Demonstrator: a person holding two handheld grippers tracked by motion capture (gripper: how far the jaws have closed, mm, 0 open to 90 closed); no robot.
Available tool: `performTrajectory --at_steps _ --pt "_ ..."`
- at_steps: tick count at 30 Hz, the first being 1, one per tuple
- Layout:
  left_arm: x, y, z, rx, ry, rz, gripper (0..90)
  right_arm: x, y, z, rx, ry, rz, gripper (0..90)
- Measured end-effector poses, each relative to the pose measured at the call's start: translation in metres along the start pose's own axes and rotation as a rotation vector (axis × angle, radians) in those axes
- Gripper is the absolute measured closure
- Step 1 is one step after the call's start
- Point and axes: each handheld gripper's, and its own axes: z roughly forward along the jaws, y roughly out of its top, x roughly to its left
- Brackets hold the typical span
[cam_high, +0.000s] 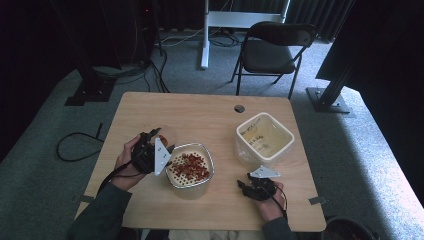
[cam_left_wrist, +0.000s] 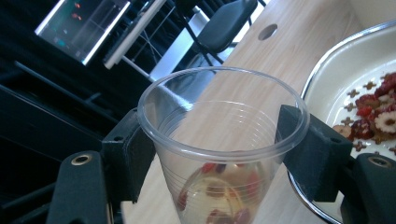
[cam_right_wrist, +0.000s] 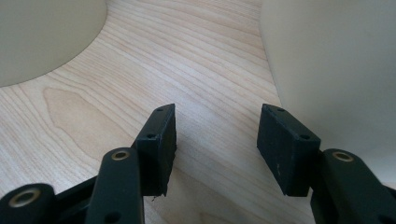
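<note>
Clear plastic cup (cam_left_wrist: 223, 140) with a few red bits inside sits squeezed in the left claw (cam_left_wrist: 223, 154), just beside the white strainer bowl (cam_high: 190, 170) of red pieces. Nearby, the right claw (cam_right_wrist: 217, 144) rests released and empty on the wooden counter (cam_high: 200, 115).

Looking down on a wooden table (cam_high: 200, 112): left gripper (cam_high: 159, 145) hovering just beside a white strainer bowl (cam_high: 190, 184) of red pieces, right gripper (cam_high: 245, 186) resting near an empty square tub (cam_high: 265, 137); 1 folding chair (cam_high: 272, 47) standing beyond.
</note>
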Motion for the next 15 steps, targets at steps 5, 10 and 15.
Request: performTrajectory --at_steps 5,10,15 --pt "-0.01 0.012 -0.002 0.031 0.031 0.158 30.8 0.0 0.0 0.0 0.0 0.0 -0.002 46.6" --pt "-0.021 0.021 -0.003 0.051 0.04 0.294 30.8 0.0 0.0 0.0 0.001 -0.002 -0.003 46.6" --pt "-0.029 0.025 -0.001 0.096 0.034 0.422 30.8 0.0 0.0 0.001 -0.001 -0.002 -0.003 46.6"
